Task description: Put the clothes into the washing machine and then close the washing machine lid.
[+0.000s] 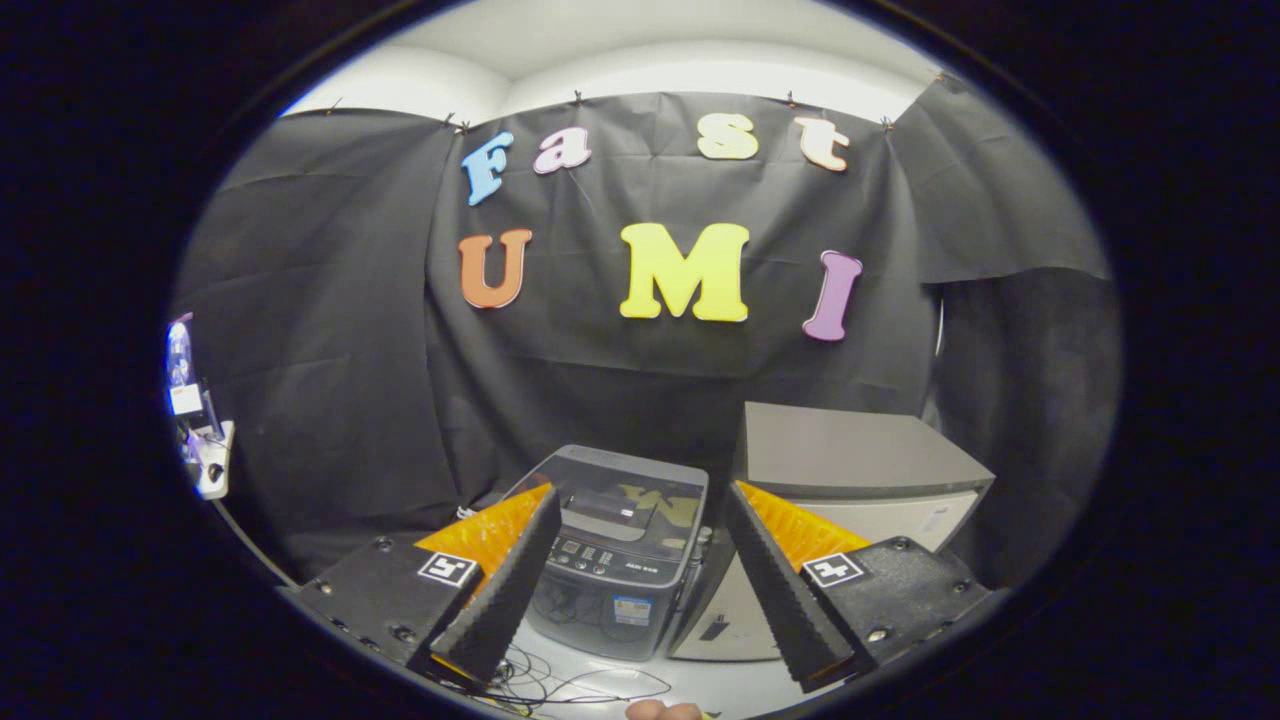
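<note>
- Standing wide apart and holding nothing, the fingers of the gripper [640, 570] frame the washing machine [620, 550].
- The machine sits straight ahead, beyond the fingertips, its lid [628, 500] lying flat and apparently down.
- A grey cabinet [850, 450] stands just beside it, toward the right finger.
- No clothes lie between or ahead of the fingers.

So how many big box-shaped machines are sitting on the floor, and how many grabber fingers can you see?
Small grey top-loading washing machine, lid down: 1
Grey-topped pale box cabinet beside it: 1
Gripper fingers, spread open, holding nothing: 2
Total: 4
</note>
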A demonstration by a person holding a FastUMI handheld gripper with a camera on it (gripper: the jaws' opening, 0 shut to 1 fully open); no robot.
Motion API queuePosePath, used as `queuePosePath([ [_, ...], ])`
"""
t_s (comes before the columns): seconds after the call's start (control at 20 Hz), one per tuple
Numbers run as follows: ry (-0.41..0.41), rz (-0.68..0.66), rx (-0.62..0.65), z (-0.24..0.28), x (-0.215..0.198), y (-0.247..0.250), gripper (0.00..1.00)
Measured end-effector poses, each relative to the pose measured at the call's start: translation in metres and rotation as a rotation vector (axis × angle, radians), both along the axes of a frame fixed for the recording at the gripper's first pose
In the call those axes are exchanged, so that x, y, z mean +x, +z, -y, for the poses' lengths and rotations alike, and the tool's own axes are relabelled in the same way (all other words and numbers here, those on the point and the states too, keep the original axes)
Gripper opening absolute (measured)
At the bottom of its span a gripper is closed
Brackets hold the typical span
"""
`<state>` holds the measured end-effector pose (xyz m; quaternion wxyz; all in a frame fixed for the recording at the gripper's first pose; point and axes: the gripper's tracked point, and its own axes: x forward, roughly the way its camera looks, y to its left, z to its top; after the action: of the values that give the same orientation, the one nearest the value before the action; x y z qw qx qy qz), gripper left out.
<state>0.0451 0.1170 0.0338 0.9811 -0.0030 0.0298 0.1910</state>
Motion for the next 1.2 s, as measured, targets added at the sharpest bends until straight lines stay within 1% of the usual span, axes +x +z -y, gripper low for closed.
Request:
queuePosePath([
  [0.2,0.017,0.012,-0.009,0.012,-0.001,-0.011,1.0],
  [0.45,0.004,-0.018,0.017,0.028,0.001,-0.022,1.0],
  [0.6,-0.009,-0.021,0.026,0.034,0.004,-0.022,1.0],
  [1.2,-0.013,-0.015,0.026,0.045,0.006,-0.024,1.0],
])
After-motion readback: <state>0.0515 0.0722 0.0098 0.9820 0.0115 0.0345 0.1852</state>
